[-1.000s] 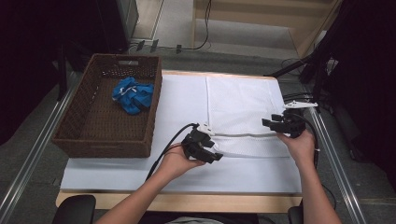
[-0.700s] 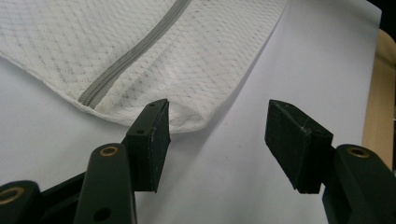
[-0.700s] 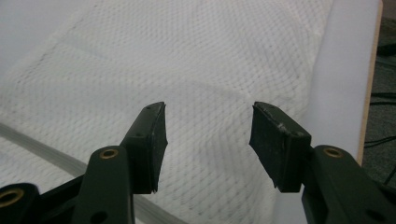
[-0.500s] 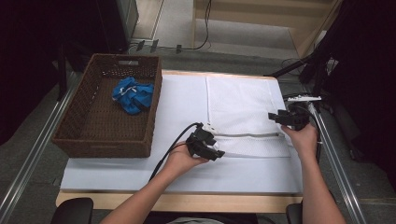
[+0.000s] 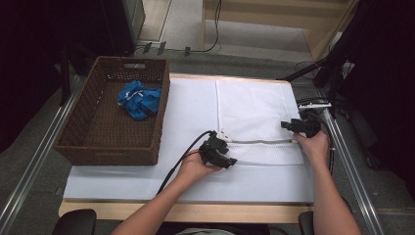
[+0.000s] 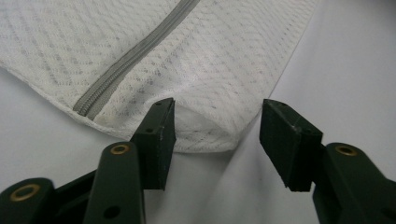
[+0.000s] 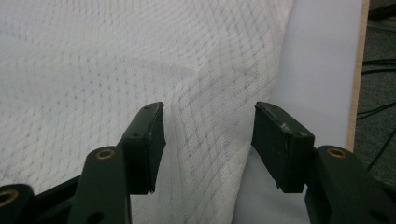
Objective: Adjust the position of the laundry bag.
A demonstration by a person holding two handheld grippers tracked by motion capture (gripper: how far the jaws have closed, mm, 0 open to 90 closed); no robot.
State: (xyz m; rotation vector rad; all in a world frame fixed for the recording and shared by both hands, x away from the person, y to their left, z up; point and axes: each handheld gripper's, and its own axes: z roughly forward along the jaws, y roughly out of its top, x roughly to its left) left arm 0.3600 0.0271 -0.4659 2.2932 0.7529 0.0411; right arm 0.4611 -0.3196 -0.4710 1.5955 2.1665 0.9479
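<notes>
A white mesh laundry bag (image 5: 252, 110) with a grey zipper (image 5: 264, 142) lies flat on the white-covered table (image 5: 191, 112). My left gripper (image 5: 226, 157) rests at the bag's near left corner, by the zipper's end. In the left gripper view, the gripper (image 6: 219, 121) is open with that bag corner (image 6: 210, 135) between its jaws, and the zipper (image 6: 135, 51) runs off to the upper left. My right gripper (image 5: 288, 126) sits at the bag's right edge. The right gripper view has the gripper (image 7: 208, 126) open, straddling the mesh edge (image 7: 205, 154).
A brown wicker basket (image 5: 83, 132) stands on the table's left side with a crumpled blue cloth (image 5: 139, 100) inside. Cables trail from both grippers. The table's wooden edge (image 7: 357, 70) lies close to the right of the bag.
Both hands shifted only slightly. The right hand drew a little away from the near edge. The left gripper edged right along the bag's corner. Both stayed open.
</notes>
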